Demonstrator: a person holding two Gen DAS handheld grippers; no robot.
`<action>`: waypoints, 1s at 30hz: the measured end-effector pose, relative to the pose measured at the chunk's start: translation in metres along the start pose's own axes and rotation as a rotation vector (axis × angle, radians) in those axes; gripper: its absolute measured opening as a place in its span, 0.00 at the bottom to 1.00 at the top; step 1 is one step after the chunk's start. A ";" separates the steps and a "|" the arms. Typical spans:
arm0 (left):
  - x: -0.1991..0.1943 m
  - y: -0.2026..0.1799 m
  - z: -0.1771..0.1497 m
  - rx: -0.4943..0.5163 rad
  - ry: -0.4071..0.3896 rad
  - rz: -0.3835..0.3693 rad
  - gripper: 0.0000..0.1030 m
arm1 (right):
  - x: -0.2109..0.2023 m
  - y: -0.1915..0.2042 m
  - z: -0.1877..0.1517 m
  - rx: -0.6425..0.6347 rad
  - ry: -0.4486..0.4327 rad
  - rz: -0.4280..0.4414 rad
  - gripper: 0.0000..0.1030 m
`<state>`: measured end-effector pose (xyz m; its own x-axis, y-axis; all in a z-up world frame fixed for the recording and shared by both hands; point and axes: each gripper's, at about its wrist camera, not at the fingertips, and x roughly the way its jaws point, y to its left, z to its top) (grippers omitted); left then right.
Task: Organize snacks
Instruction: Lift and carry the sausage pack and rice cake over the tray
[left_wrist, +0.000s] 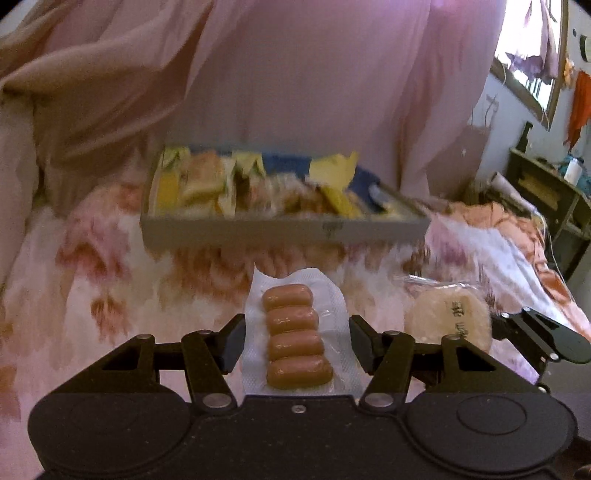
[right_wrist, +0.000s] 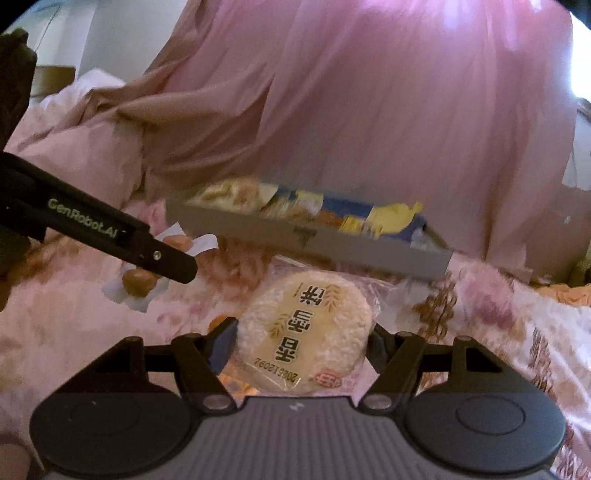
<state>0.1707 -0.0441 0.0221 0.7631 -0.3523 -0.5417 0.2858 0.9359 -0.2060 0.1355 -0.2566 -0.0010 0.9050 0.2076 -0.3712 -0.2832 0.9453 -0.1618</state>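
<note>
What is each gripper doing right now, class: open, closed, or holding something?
Left gripper: closed on the sausage pack.
Right gripper: closed on the rice cracker.

- Sausage pack (left_wrist: 297, 334): one, holding four sausages.
- Round rice cracker (right_wrist: 306, 341): one, wrapped.
- Grey tray (left_wrist: 284, 229): one; the snack packets inside are too blurred to count.

Soft pinkish daylight; blown-out window glare far right. Shallow grey cardboard snack tray (left_wrist: 284, 227) motion-blurred; fisheye bends and darkens the edges.
</note>
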 end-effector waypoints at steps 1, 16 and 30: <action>0.002 -0.001 0.007 0.000 -0.013 0.003 0.59 | 0.002 -0.005 0.005 0.009 -0.012 -0.004 0.72; 0.060 -0.002 0.123 -0.006 -0.190 0.049 0.60 | 0.084 -0.074 0.085 0.143 -0.116 -0.024 0.72; 0.128 0.019 0.146 -0.066 -0.119 0.067 0.60 | 0.162 -0.082 0.094 0.180 -0.045 0.017 0.72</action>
<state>0.3583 -0.0716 0.0675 0.8435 -0.2824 -0.4569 0.1961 0.9538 -0.2274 0.3350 -0.2767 0.0383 0.9149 0.2316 -0.3308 -0.2412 0.9704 0.0121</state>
